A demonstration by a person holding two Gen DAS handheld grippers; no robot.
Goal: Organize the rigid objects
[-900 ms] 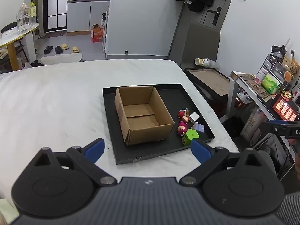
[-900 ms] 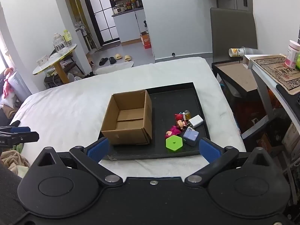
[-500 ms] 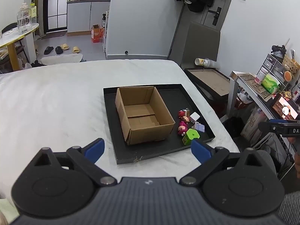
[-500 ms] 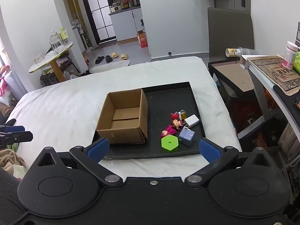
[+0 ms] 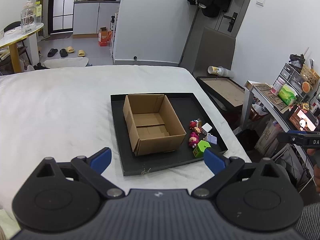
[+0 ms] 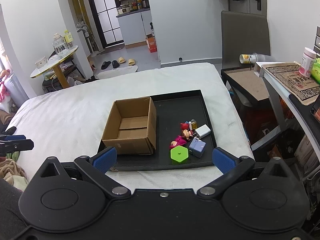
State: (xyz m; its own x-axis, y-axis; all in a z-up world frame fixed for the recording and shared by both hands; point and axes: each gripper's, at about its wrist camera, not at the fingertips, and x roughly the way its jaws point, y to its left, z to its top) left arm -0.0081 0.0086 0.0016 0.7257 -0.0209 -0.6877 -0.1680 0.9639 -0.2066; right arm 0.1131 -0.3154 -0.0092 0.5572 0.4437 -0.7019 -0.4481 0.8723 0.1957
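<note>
Cardboard box (image 6: 130, 126) sits empty on the black tray (image 6: 208, 118), toys clustered just beside it. Green hexagonal block (image 6: 179, 154) lies nearest, directly ahead of the right gripper (image 6: 163, 158). Both it and the left gripper (image 5: 158, 159) gape wide, holding nothing.

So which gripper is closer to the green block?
Right, probably, though both hang back. The right gripper faces the green block almost straight on, just short of the black tray. The left gripper sits off to the block's left, facing the cardboard box.
</note>
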